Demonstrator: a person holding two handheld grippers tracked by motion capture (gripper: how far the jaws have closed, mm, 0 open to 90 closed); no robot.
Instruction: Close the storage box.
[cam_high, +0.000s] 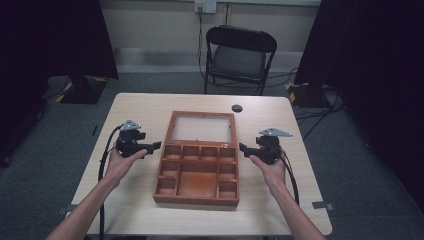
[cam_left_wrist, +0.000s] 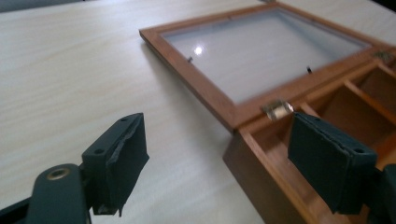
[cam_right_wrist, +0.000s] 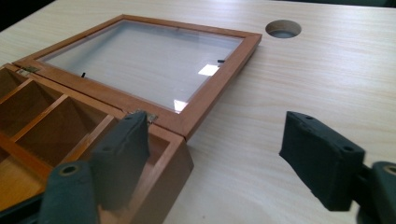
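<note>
**Open box, glass lid at risk**

The reddish-brown wooden compartment box lay in the middle of the pale wood-grain table, its glass-paned lid folded flat behind it on small brass hinges. The left gripper and right gripper flanked the box at its rear corners, jaws spread wide on both, holding nothing.

I judged the lid the weak point: a jaw striking the pane could crack it, and lifting from one corner might twist the hinges. A push from one side alone would probably slide the box across the smooth top.

A round cable hole pierced the table's far edge. Beyond stood a black folding chair on grey carpet, with dark curtains either side.
</note>
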